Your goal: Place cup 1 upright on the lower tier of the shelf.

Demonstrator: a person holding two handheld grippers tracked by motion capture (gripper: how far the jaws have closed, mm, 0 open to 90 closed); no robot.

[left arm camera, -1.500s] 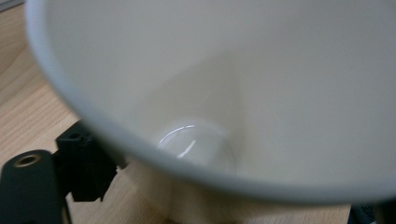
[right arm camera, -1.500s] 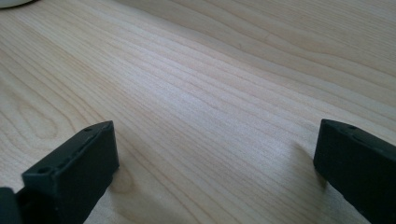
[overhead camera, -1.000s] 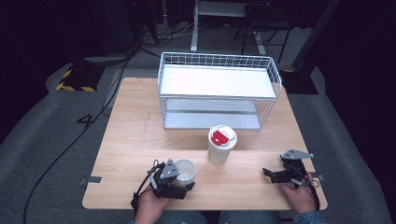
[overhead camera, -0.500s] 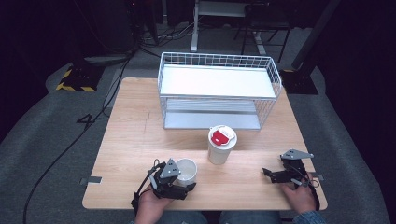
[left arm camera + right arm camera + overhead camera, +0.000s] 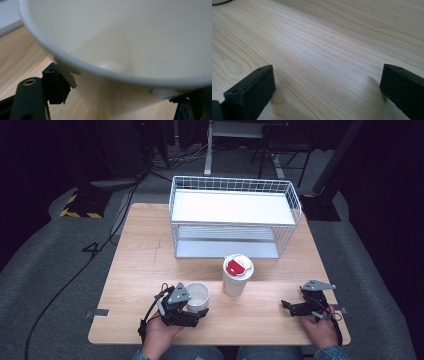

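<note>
A white open paper cup [image 5: 198, 294] sits at the table's front left, with my left gripper [image 5: 198, 310] shut on its lower wall and holding it tilted, just off the wood. In the left gripper view the cup [image 5: 130, 37] looms close, its mouth facing the camera, and a black jaw presses on each side of my left gripper [image 5: 117, 93]. Near the front right edge my right gripper [image 5: 286, 306] rests low and open. In its own view the right gripper [image 5: 327, 87] has bare wood between its jaws.
A taller white cup with a red-tabbed lid [image 5: 238, 272] stands upright at the table's middle, right of the held cup. A white wire two-shelf rack [image 5: 235, 222] takes up the back of the wooden table [image 5: 145, 260]. Dark floor and cables lie beyond.
My left gripper has risen slightly with the white cup in its jaws. The right gripper has stayed where it was.
</note>
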